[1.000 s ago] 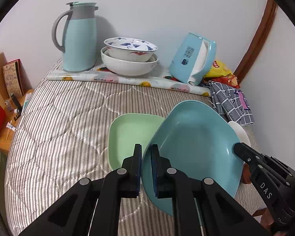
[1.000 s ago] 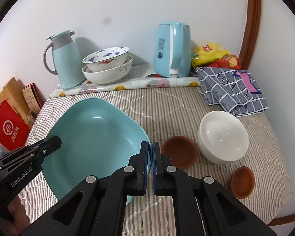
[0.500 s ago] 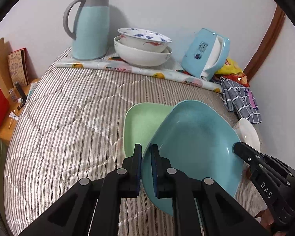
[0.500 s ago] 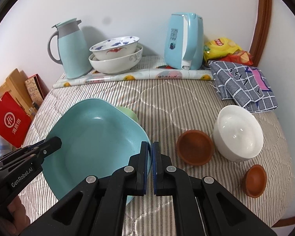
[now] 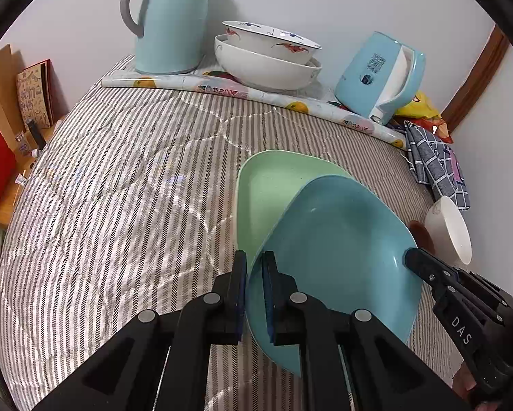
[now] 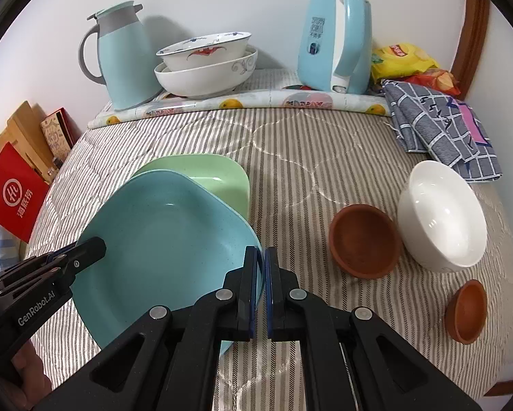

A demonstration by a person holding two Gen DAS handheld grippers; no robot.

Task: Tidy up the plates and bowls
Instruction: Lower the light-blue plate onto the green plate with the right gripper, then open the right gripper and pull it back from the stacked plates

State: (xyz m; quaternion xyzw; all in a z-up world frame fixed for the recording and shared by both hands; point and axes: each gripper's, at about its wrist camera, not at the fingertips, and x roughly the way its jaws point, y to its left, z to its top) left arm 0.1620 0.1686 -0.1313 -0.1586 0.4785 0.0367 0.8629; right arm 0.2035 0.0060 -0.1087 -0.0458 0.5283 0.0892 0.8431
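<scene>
Both grippers hold a blue square plate (image 5: 335,250) above the striped bedspread. My left gripper (image 5: 254,281) is shut on its left rim; my right gripper (image 6: 264,274) is shut on its right rim. The blue plate (image 6: 164,239) is tilted and overlaps the near edge of a green square plate (image 5: 273,188) lying flat on the bedspread, also in the right wrist view (image 6: 208,174). A white bowl (image 6: 441,215), a larger brown bowl (image 6: 362,239) and a small brown bowl (image 6: 468,311) sit to the right.
At the back stand a blue thermos jug (image 6: 123,54), two stacked white bowls (image 6: 205,65) and a blue electric kettle (image 6: 338,37) on a patterned mat. A checked cloth (image 6: 441,123) and snack bags (image 6: 407,58) lie back right. A red bag (image 6: 13,191) stands at left.
Both grippers have carried the blue plate forward and lower toward the green plate, which shows more fully now. The back objects look nearer.
</scene>
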